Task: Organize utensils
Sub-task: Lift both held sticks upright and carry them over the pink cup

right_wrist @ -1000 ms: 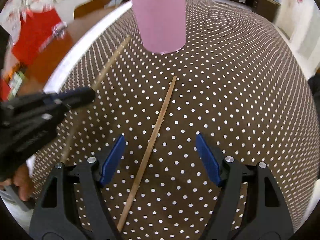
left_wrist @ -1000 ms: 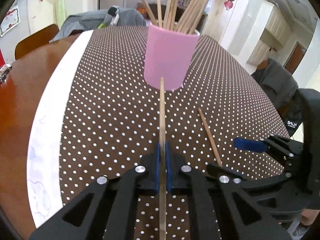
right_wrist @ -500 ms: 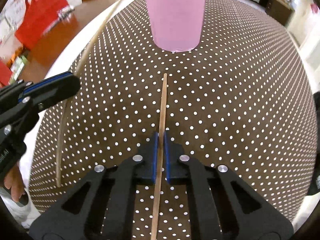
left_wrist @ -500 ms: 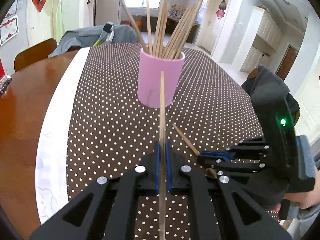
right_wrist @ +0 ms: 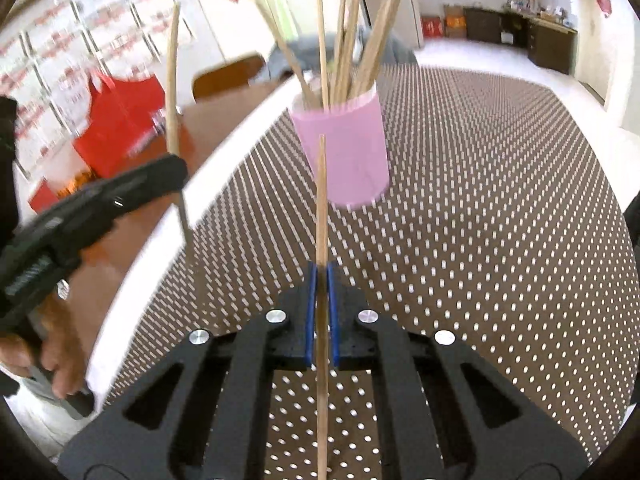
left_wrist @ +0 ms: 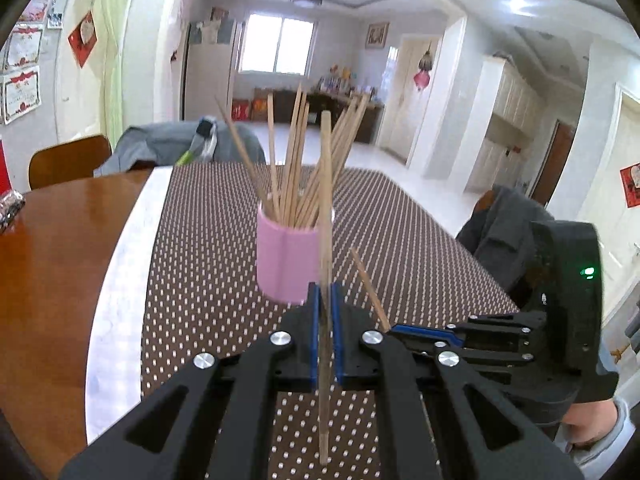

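A pink cup point(left_wrist: 287, 262) point(right_wrist: 347, 148) holding several wooden chopsticks stands on the dotted brown cloth point(left_wrist: 208, 248) point(right_wrist: 480, 200). My left gripper point(left_wrist: 326, 300) is shut on one chopstick point(left_wrist: 326, 200), lifted off the cloth and pointing up in front of the cup. My right gripper point(right_wrist: 321, 276) is shut on another chopstick point(right_wrist: 321, 208), also raised and aimed at the cup. In the left wrist view the right gripper point(left_wrist: 404, 330) sits low on the right with its chopstick point(left_wrist: 368, 286) slanting up. In the right wrist view the left gripper point(right_wrist: 178, 172) holds its chopstick point(right_wrist: 172, 80) at the left.
The cloth covers a brown wooden table point(left_wrist: 48, 272) with a white strip point(left_wrist: 124, 264) along its edge. A chair point(left_wrist: 68, 160) and a grey jacket point(left_wrist: 160, 148) stand beyond the table. Red bags point(right_wrist: 116, 124) sit at the left. A hand point(right_wrist: 52, 356) grips the left tool.
The right gripper shut on the chopstick that lay on the cloth and lifted it. Both grippers rose and tilted up, so the cup now looks smaller and farther in the left view.
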The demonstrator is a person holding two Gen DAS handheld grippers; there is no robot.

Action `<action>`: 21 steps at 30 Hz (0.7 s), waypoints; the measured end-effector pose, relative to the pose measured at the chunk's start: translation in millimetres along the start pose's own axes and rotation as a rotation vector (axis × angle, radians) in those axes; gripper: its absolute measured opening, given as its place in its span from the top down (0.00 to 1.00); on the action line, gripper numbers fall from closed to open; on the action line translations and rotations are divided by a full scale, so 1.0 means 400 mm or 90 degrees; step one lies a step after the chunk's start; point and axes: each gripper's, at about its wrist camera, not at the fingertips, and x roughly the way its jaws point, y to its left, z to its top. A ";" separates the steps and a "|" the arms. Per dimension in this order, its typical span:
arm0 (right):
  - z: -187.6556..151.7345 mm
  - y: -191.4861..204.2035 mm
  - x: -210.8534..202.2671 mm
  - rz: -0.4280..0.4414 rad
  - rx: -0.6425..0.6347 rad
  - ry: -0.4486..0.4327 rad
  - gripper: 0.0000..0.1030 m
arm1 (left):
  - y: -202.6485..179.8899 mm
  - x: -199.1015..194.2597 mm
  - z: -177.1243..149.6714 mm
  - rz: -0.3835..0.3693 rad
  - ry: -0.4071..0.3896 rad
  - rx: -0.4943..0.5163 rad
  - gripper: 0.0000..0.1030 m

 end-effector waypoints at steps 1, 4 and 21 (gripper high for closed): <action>0.003 0.003 -0.017 0.007 0.002 -0.019 0.94 | -0.005 -0.004 0.006 0.001 -0.007 0.003 0.94; 0.034 0.015 -0.051 0.030 0.007 -0.063 0.94 | -0.021 -0.015 0.024 0.000 -0.030 0.009 0.94; 0.095 0.029 -0.188 0.037 0.003 -0.224 0.94 | -0.084 -0.052 0.080 0.022 -0.114 0.048 0.94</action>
